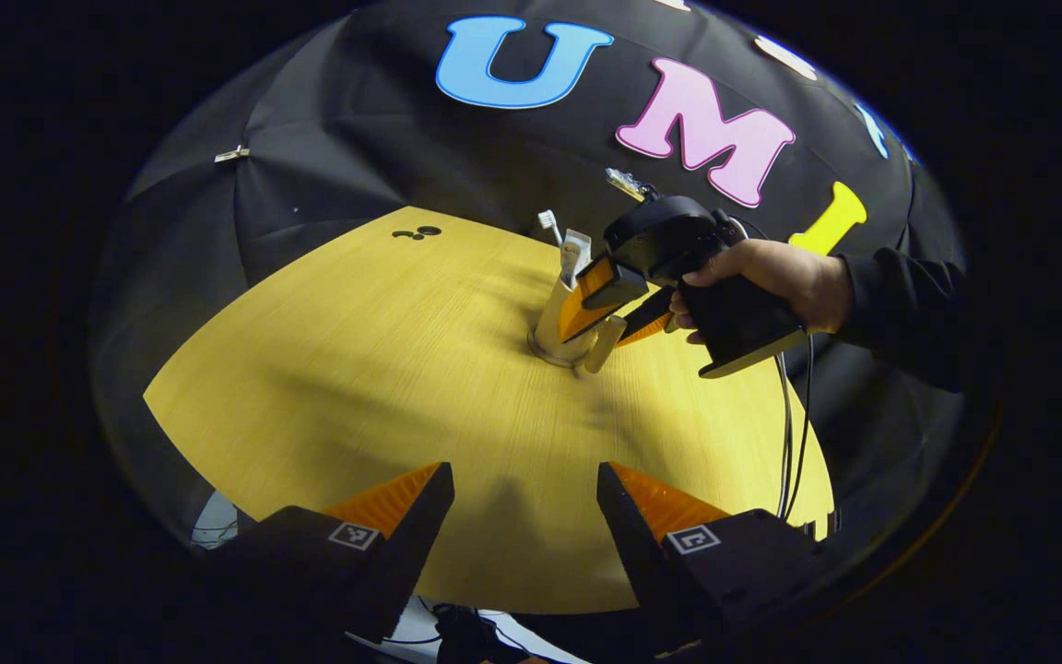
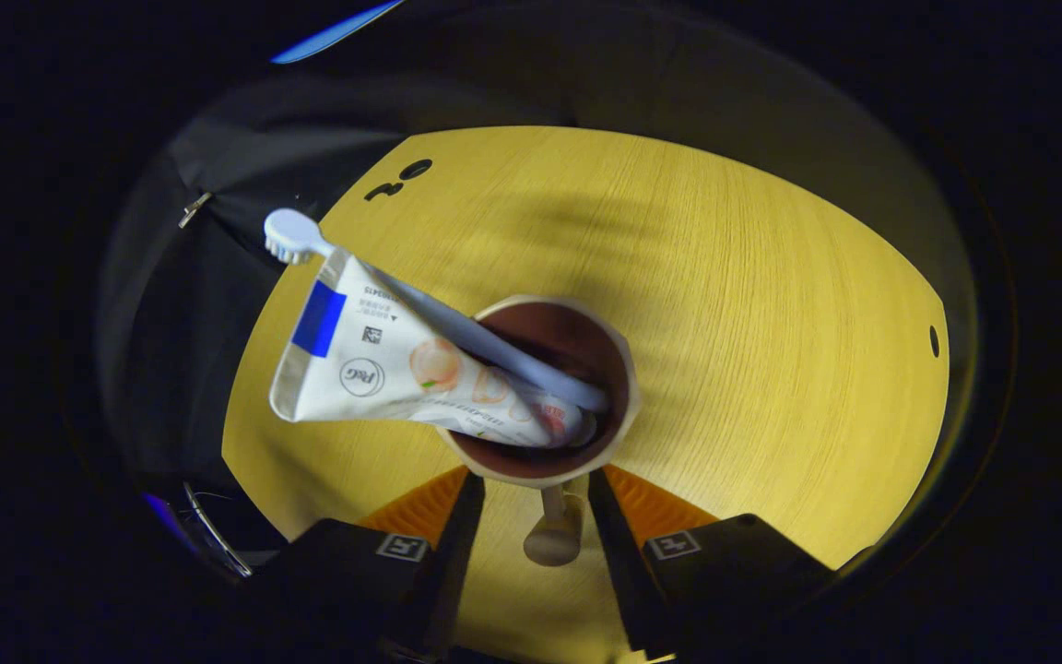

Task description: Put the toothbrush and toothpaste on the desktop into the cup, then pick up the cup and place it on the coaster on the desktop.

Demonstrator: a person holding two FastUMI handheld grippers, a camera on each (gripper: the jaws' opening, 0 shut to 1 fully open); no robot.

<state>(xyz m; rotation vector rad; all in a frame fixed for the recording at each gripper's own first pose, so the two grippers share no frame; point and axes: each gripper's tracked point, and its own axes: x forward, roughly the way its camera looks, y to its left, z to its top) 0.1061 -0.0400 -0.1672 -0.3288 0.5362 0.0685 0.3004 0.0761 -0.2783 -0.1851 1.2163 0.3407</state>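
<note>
A beige cup (image 1: 557,318) stands upright on a round coaster (image 1: 545,354) near the far middle of the wooden table (image 1: 356,369). A white toothbrush (image 1: 548,221) and a toothpaste tube (image 1: 575,251) stick out of it. From above, the cup (image 2: 619,369) holds the toothpaste tube (image 2: 374,364) and the toothbrush (image 2: 457,327), both leaning left. My right gripper (image 2: 536,478) is open, its fingers either side of the cup's handle (image 2: 554,539) with gaps showing. A hand (image 1: 771,277) holds that right gripper (image 1: 594,337). My left gripper (image 1: 522,489) is open over the near table, holding nothing.
Small dark holes (image 1: 416,232) mark the table's far left. Cables (image 1: 794,415) hang off the table's right edge. A dark sleeve (image 1: 909,304) reaches in from the right. Bare tabletop lies between my left gripper and the cup.
</note>
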